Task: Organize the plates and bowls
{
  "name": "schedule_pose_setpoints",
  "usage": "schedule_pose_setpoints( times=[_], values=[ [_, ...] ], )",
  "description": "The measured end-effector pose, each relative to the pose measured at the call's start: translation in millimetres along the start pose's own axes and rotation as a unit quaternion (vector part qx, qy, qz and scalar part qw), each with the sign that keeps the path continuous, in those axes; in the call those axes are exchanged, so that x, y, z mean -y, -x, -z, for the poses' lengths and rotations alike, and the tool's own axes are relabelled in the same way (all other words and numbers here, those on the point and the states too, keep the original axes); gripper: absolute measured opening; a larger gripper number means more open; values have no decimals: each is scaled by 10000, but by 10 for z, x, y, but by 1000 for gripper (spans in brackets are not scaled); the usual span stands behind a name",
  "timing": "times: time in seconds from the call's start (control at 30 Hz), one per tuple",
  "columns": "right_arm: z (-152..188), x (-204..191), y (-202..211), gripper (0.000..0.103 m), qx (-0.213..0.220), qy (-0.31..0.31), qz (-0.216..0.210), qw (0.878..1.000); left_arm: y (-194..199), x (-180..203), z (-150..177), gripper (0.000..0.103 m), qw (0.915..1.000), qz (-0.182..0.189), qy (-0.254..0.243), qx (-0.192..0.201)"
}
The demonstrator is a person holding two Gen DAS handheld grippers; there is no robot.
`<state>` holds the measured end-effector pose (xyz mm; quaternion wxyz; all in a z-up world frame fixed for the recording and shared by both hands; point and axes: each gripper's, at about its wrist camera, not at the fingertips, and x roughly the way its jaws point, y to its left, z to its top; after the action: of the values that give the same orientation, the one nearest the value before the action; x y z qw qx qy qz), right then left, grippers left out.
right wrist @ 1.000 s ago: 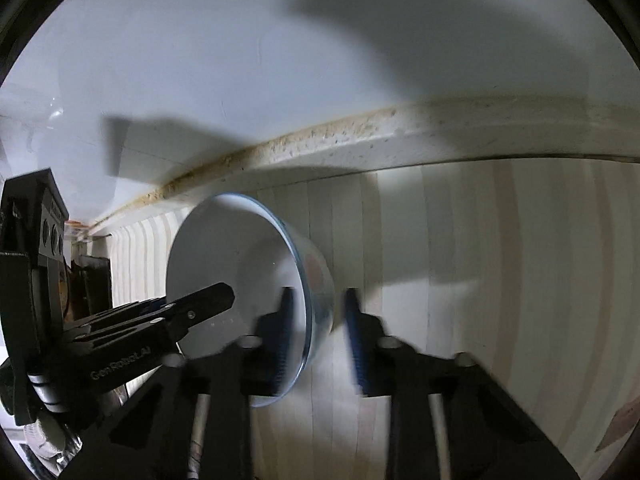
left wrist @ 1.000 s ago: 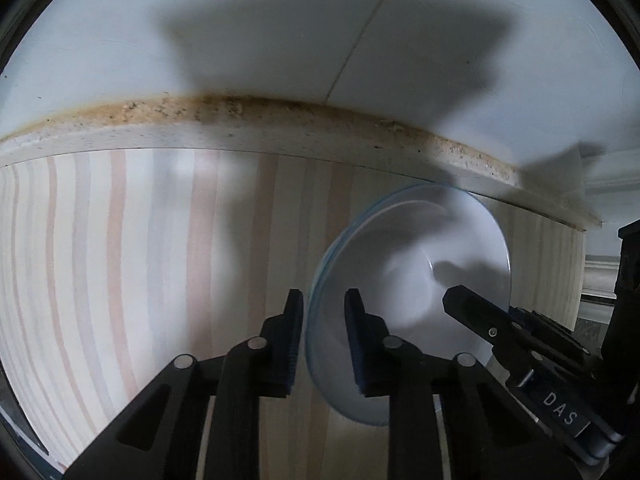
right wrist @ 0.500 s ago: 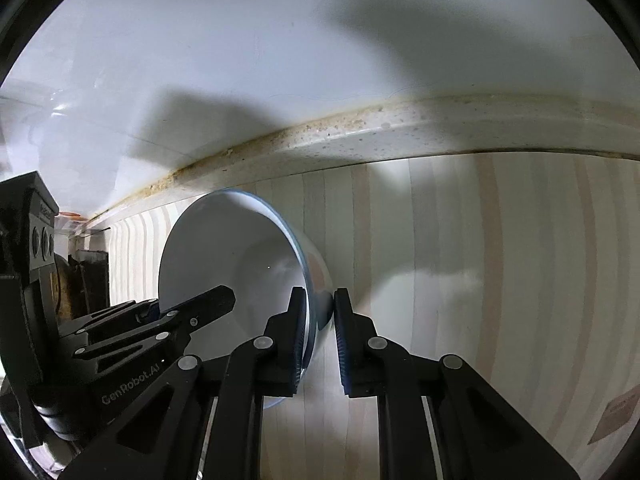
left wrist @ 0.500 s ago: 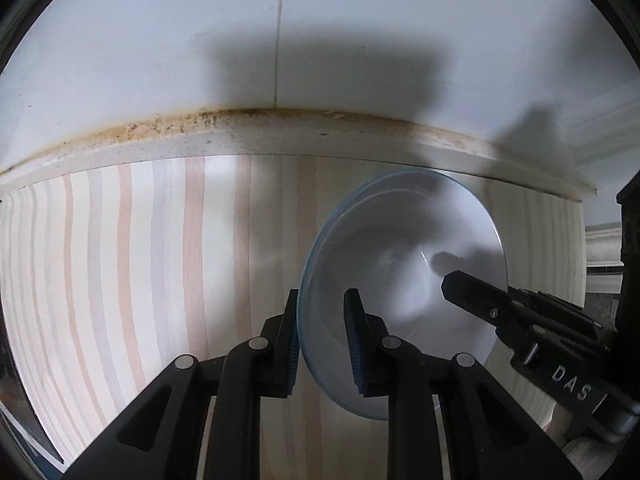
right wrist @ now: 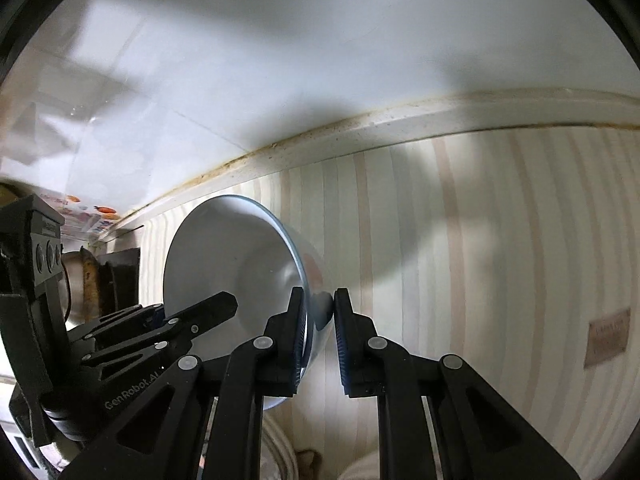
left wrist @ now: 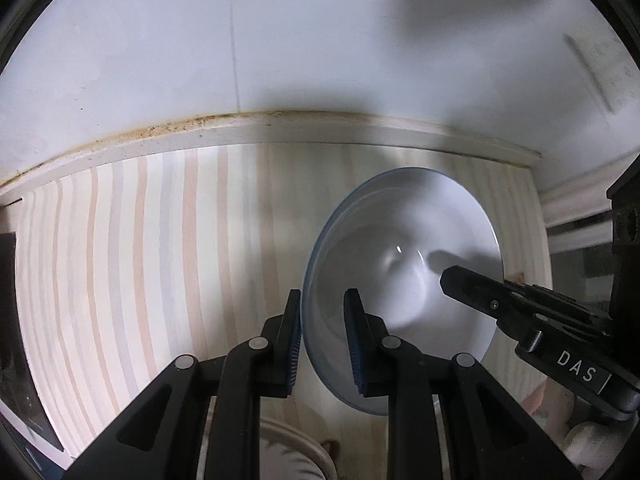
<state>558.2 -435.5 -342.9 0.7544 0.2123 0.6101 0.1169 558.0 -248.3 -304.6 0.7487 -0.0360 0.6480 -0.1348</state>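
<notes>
A white bowl with a blue rim (left wrist: pixel 404 256) hangs above the striped counter, held on both sides. My left gripper (left wrist: pixel 323 338) is shut on its left rim, one finger inside and one outside. My right gripper (right wrist: pixel 318 336) is shut on the opposite rim of the same bowl (right wrist: pixel 228 264). Each gripper shows in the other's view: the right one at the right edge (left wrist: pixel 532 316), the left one at the lower left (right wrist: pixel 132 332). The bowl looks empty and tilts toward the cameras.
The pale striped counter (left wrist: pixel 140 264) ends at a stained backsplash strip (left wrist: pixel 280 128) under a white wall. A white plate rim (left wrist: pixel 288 444) lies below the grippers. A dark appliance (left wrist: pixel 12 320) sits at far left. A metal pot (right wrist: pixel 80 280) stands at left.
Both grippers have lifted the bowl and drawn it back from the wall. The right gripper closed on the rim about a second ago. A plate rim has come into view below.
</notes>
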Motion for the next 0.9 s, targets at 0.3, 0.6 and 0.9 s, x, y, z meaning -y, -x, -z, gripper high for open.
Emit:
schedule_pose_setpoints(
  times=[0.3,0.6,0.9],
  values=[
    [674,106,604,16,280,-272,-22,9992,234,436,479,18,9972,-23,-741,64],
    [1353,379,999,16,420,-641,40,9971,184,705,929,18,9939,203,-1054,-251],
    [1779,644,881,16,135,-908,136,9957,-83,907,1185,18,9901,144,-1256,-615]
  ],
)
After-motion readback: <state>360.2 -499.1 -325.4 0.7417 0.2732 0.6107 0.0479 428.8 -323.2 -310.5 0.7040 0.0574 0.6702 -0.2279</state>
